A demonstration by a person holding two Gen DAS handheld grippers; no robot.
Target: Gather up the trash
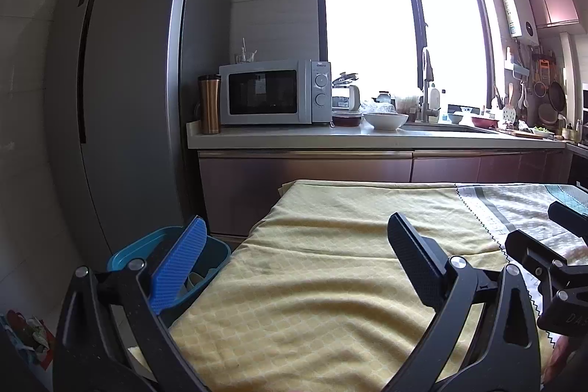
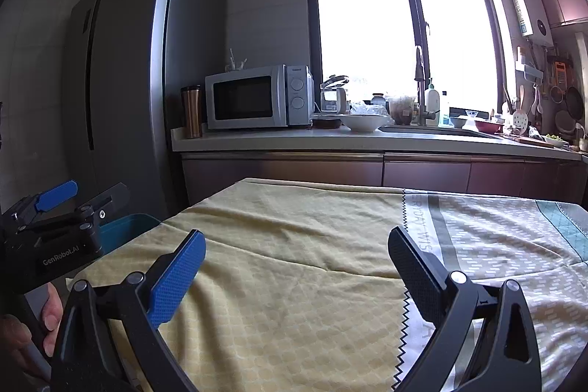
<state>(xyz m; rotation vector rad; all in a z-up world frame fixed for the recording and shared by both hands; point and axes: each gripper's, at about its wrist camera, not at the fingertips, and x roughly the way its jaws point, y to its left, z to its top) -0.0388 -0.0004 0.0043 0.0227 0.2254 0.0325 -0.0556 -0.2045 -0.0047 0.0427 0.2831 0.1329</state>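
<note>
A table covered with a yellow cloth fills the foreground in both views. No loose trash shows on it. A blue bin stands on the floor at the table's left edge, with pale items inside; its rim also shows in the right wrist view. My left gripper is open and empty over the table's left part, its blue finger above the bin. My right gripper is open and empty over the table's middle. Each gripper shows at the edge of the other's view.
A grey fridge stands at the left. The counter behind the table carries a microwave, a copper tumbler, a white bowl and a sink. Crumpled items lie on the floor at the lower left.
</note>
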